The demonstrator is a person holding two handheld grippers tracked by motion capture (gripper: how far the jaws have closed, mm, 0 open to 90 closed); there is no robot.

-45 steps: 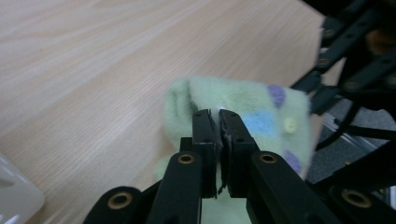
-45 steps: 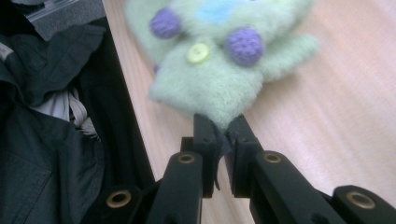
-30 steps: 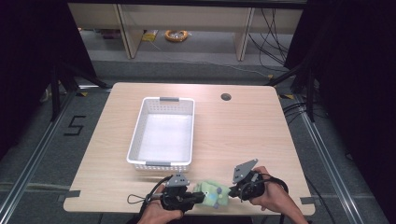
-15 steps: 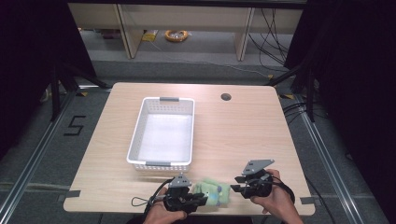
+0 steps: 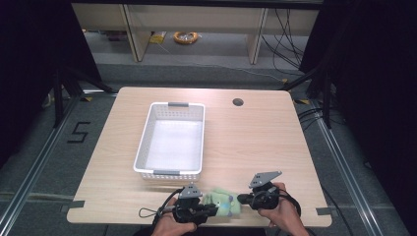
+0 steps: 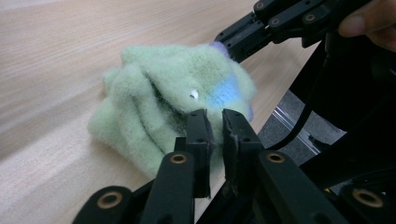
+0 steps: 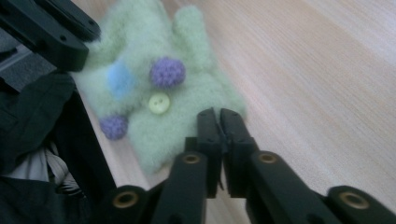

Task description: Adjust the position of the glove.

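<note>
high view: a green fleece toy (image 5: pixel 221 203) lies on the bench (image 5: pixel 255 142) at its near edge, slightly right of centre, between the left tongs (image 5: pixel 215 210) and the right tongs (image 5: pixel 241 198). a white basket (image 5: pixel 169 172) stands just beyond it, toward the far left, with its open side up; judged from this layout, the basket is the likely destination and the toy is gripped from both sides so that it lifts without sagging.

left gripper view: the left tongs (image 6: pixel 215 126) are drawn nearly together, and their tips press into a fold at the toy's (image 6: pixel 173 98) near edge. the fleece bunches against the pads, so a thin pinch of fabric is judged to be held. the right tongs (image 6: pixel 233 44) meet the toy at its far side.

right gripper view: the right tongs (image 7: pixel 218 122) have just been closing and now stand narrow, tips at the lower edge of the toy (image 7: pixel 154 93). whether fabric lies between them cannot be told. a yellow button (image 7: pixel 159 103) and purple pompoms (image 7: pixel 167 72) face this camera, so the decorated side faces the right tongs.

a soft item of this kind deforms; a shallow pinch may slip on lifting.
</note>
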